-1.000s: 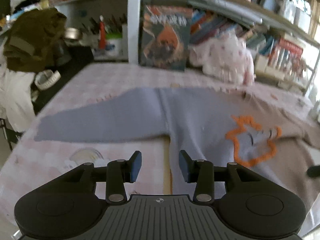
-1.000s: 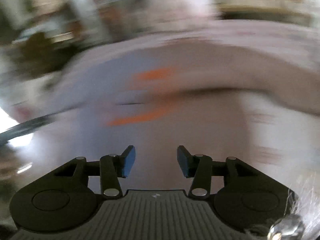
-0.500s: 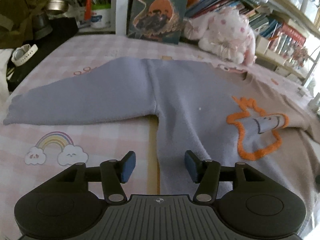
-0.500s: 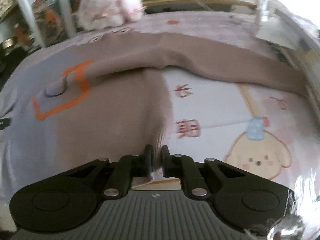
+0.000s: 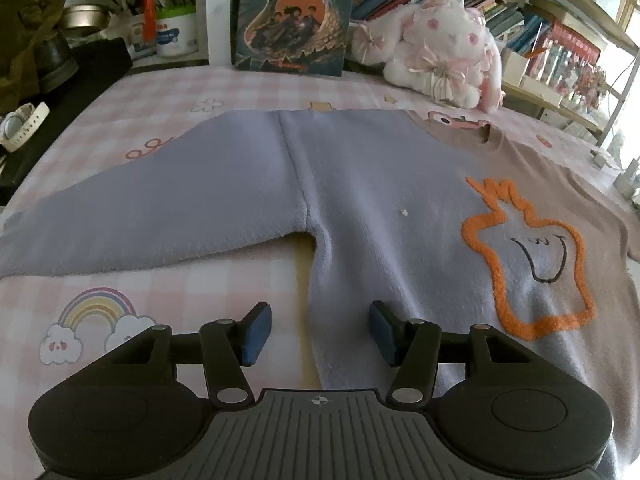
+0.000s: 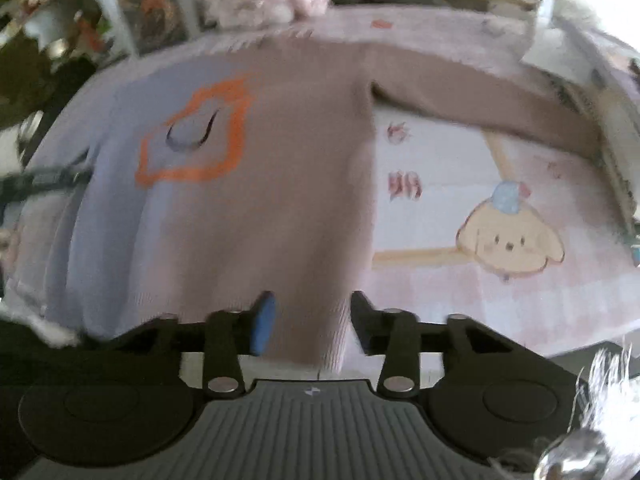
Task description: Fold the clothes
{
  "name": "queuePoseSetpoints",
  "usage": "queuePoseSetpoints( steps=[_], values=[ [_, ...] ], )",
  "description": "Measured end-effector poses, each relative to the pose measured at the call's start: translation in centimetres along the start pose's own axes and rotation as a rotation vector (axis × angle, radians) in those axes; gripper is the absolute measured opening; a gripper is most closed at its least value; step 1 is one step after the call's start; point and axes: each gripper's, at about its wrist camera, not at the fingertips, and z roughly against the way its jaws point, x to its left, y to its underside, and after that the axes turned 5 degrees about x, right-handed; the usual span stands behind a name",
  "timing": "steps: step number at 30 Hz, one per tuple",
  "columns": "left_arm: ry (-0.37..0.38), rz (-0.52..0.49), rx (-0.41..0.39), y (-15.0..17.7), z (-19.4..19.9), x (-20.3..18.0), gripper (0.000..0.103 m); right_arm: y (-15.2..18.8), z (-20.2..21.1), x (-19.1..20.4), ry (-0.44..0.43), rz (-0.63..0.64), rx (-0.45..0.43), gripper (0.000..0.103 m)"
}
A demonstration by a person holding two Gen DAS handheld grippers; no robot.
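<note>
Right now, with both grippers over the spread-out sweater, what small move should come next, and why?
Probably ease the open left gripper forward and close it on the side edge of the lilac-and-tan knit sweater near its hem. That edge already lies between its fingers, and the open right gripper straddles the opposite edge.

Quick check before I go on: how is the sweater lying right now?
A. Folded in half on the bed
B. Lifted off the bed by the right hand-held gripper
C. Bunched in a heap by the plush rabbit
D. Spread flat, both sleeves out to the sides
D: the sweater lies flat, its lilac sleeve stretched to one side and its brown sleeve to the other.
</note>
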Motion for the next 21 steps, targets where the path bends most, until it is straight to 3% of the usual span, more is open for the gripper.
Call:
queuePoseSetpoints(
  steps=[2, 4, 6, 8, 11, 17, 21],
  values=[
    [-0.006, -0.007, -0.010, -0.1, -0.1, 0.0, 0.047, -0.9, -0.7, -0.1, 0.016, -0.037, -0.059, 0.041],
    [-0.021, -0.027, -0.020, -0.2, -0.2, -0.1, 0.031, -1.5, -2.0, -0.4, 0.061, -0.076, -0.071, 0.039],
    [0.015, -0.016, -0.022, -0.5, -0.4, 0.1, 0.005, -2.0, -3.6, -0.6, 0.111, -0.105, -0.059, 0.034],
    [0.039, -0.017, -0.027, -0.7, -0.6, 0.1, 0.004, -2.1, -4.6, -0.5, 0.131, -0.122, -0.053, 0.025],
    [0.008, -0.030, -0.031, -1.4, -0.8, 1.0, 0.004, -2.1, -5.3, 0.1, 0.128, -0.139, -0.067, 0.012],
    [-0.059, -0.054, -0.039, -2.9, -1.4, 3.0, 0.004, -3.7, -7.1, 2.8, 0.106, -0.018, -0.083, 0.011],
    [-0.074, -0.075, -0.047, -4.0, -2.0, 2.9, 0.004, -5.6, -8.5, 4.0, 0.175, 0.050, -0.114, 0.012]
  ],
)
